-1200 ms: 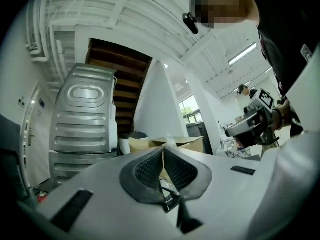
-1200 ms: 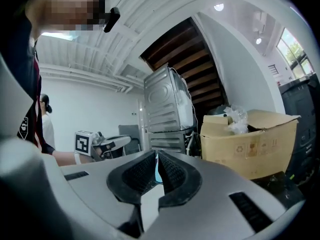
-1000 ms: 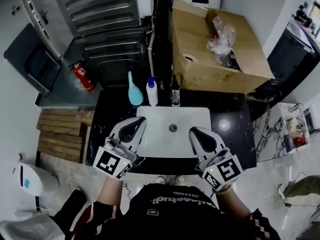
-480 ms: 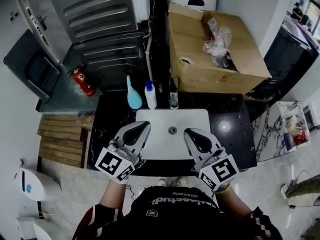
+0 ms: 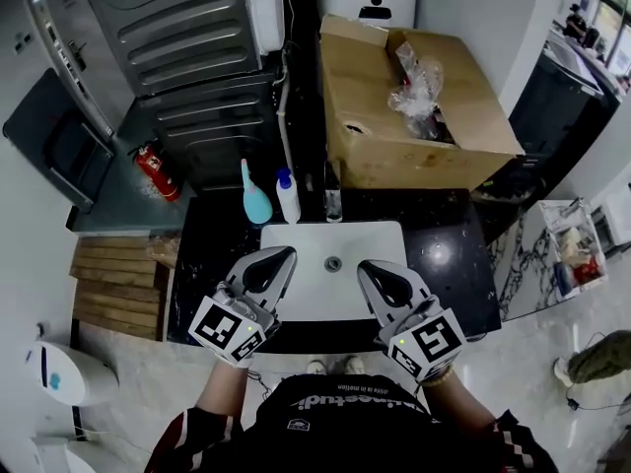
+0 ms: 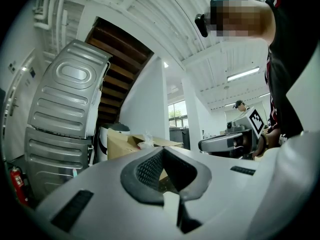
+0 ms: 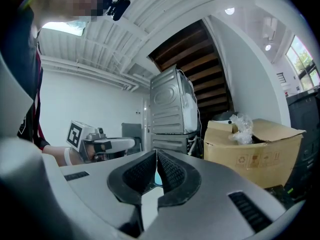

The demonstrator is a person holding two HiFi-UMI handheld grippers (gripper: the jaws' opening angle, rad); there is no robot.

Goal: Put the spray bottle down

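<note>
Right now, the left gripper (image 5: 283, 255) has its 2 jaws pressed together, and nothing is between them. The right gripper (image 5: 364, 268) also has its 2 jaws closed tip to tip, and it holds nothing. In the right gripper view, only a thin gap shows lower down between its black pads (image 7: 172, 171).

Both grippers are held side by side, a little apart, and both point away from the person. Each one has a cube with black and white squares at its back end: the left cube (image 5: 227, 328) and the right cube (image 5: 427, 343).

Both grippers are over the front part of a white sink (image 5: 320, 239). The sink sits in a black counter (image 5: 449, 254). A small round drain (image 5: 333, 263) shows between the 2 gripper tips.

The teal spray bottle (image 5: 254, 198) stands upright on the counter behind the sink, at the back left corner. It is well apart from both grippers. Just beside it, on its right, stands a white bottle with a blue cap (image 5: 287, 197). The faucet (image 5: 332, 203) is next to that.

Behind the counter is a big open cardboard box (image 5: 394, 141) with a crumpled clear plastic bag (image 5: 414, 82) in it. To the left is a tall grey ribbed machine (image 5: 187, 28). A red fire extinguisher (image 5: 151, 170) stands near its foot.
</note>
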